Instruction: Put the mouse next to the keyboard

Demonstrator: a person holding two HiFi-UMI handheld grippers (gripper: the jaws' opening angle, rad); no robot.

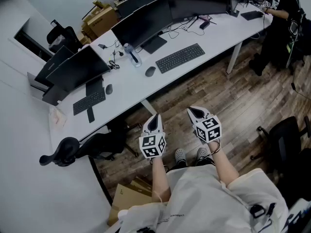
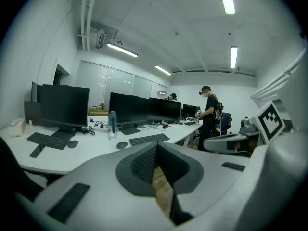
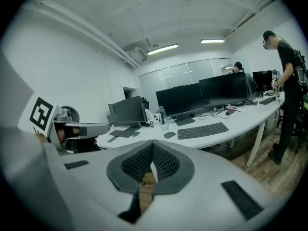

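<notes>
While the left gripper (image 1: 156, 116) and the right gripper (image 1: 194, 111) hang closed and empty above the wooden floor (image 1: 228, 101), the mouse (image 1: 150, 71) lies on the white desk (image 1: 214, 33).

Each gripper's jaws are pressed together with nothing between them, tips aimed toward the desk and well apart from it. The mouse, dark and rounded, rests just beside the left end of the black keyboard (image 1: 180, 58), with a narrow strip of bare desk between the two. A clear water bottle (image 1: 132, 54) stands upright near the mouse, further back on the desk, in front of a dark monitor (image 1: 142, 23). Further left along the desk sit a second keyboard (image 1: 89, 101) and a second mouse (image 1: 109, 89). A black office chair (image 1: 80, 147) stands at the desk edge there. Another person (image 1: 284, 18) stands at the desk's far right end.
</notes>
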